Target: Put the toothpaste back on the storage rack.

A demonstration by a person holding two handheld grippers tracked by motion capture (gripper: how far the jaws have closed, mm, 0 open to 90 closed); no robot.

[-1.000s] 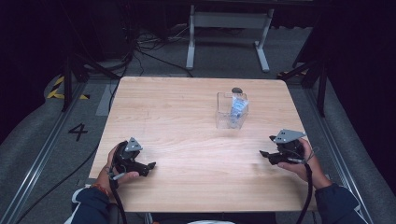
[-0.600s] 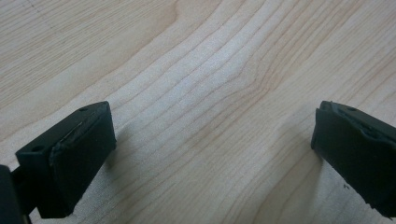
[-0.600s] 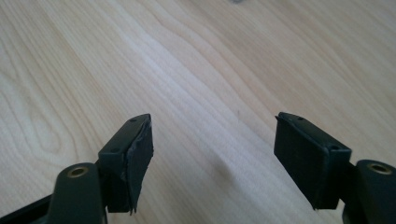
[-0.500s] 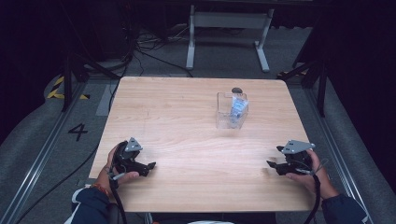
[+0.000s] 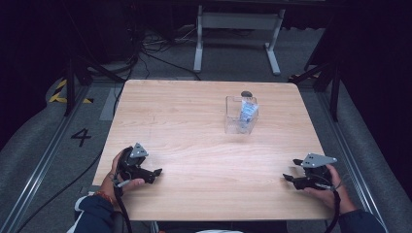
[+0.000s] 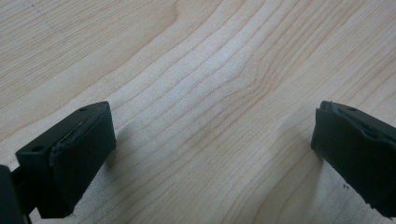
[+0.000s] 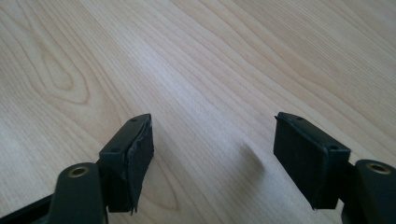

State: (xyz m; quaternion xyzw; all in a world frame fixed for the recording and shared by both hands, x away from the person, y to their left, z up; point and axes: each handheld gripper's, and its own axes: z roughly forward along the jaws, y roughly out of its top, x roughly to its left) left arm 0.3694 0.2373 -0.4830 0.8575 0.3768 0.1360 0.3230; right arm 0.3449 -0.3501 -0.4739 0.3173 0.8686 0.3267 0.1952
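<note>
Clear plastic container point(image 5: 240, 116), holding a small bottle point(image 5: 247, 111), stands on the wooden table point(image 5: 194, 126) right of centre, well apart from both grippers. Left gripper point(image 5: 154, 173) and right gripper point(image 5: 287, 178) rest near the front edge, jaws spread wide, nothing between them.

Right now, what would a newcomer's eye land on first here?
The clear box on the table's far right part, with a small bottle upright inside and a dark cap just behind it. Nearer, the left gripper and right gripper rest open at the near corners, far from it.
</note>
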